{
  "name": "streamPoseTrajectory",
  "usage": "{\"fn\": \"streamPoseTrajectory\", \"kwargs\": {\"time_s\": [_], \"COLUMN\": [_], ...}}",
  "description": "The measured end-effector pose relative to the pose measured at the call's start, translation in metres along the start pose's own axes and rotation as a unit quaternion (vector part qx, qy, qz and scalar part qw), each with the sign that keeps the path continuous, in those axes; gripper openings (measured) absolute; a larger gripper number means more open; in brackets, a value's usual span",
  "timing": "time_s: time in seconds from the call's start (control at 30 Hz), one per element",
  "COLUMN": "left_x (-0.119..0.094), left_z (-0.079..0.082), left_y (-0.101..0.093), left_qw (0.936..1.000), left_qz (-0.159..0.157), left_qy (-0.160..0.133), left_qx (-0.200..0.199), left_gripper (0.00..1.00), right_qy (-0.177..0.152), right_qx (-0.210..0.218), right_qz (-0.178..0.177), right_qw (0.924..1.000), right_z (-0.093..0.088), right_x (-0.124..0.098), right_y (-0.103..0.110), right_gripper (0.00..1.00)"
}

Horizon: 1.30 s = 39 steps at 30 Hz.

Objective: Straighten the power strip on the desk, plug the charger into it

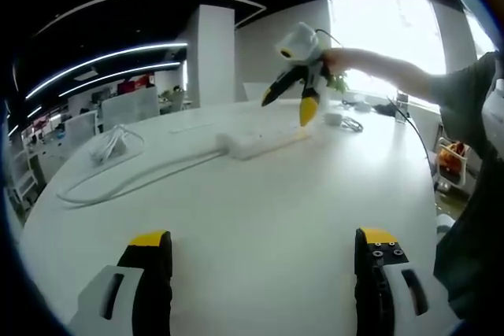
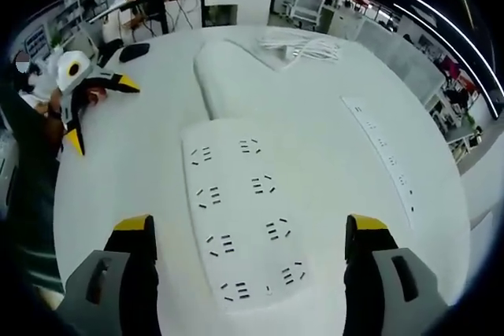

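While the white rectangular plastic power strip (image 2: 240, 218) lay flat on the pale round desk (image 2: 331, 163), the right gripper (image 2: 248, 253) hovered directly over it, jaws spread wide on either side of the body and holding nothing. From the right gripper view, the strip's long axis ran from about 6 o'clock up toward 12, straight along the line of the jaws, with its thick white cable (image 2: 228, 76) leaving the far end. So that gripper was clearly the nearer one, and any straightening looked likely to fall to it. Over in the left gripper view, the left gripper (image 1: 264, 261) sat low and well back from the strip, jaws also wide apart and empty, with the strip out at 12 o'clock and the right gripper above it. A small white charger with its coiled lead (image 1: 340, 120) rested beyond the strip at roughly 1 o'clock, apart from it, not yet plugged in.
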<state>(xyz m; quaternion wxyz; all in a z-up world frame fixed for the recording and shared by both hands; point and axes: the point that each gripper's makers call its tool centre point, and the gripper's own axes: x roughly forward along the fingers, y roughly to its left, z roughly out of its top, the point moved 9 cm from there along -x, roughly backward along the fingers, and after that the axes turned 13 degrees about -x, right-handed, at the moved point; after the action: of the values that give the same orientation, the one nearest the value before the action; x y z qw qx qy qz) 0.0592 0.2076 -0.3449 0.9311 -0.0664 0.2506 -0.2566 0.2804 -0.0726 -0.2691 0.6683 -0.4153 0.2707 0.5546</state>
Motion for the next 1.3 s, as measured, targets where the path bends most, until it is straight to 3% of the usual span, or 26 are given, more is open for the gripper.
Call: {"fn": "streamPoseTrajectory", "kwargs": {"time_s": [0.77, 1.3], "left_x": [0.000, 0.000], "left_z": [-0.001, 0.000], "left_y": [-0.001, 0.001], "left_qw": [1.0000, 1.0000], "left_qz": [0.002, 0.002], "left_qy": [0.005, 0.005], "left_qx": [0.004, 0.002], "left_gripper": [0.99, 0.99], "right_qy": [-0.015, -0.033], "right_qx": [0.027, 0.057], "right_qz": [-0.041, -0.070], "right_qw": [0.9987, 0.9953], "right_z": [-0.030, -0.055], "right_x": [-0.030, -0.053], "right_y": [-0.007, 0.002], "right_gripper": [1.00, 1.00]}}
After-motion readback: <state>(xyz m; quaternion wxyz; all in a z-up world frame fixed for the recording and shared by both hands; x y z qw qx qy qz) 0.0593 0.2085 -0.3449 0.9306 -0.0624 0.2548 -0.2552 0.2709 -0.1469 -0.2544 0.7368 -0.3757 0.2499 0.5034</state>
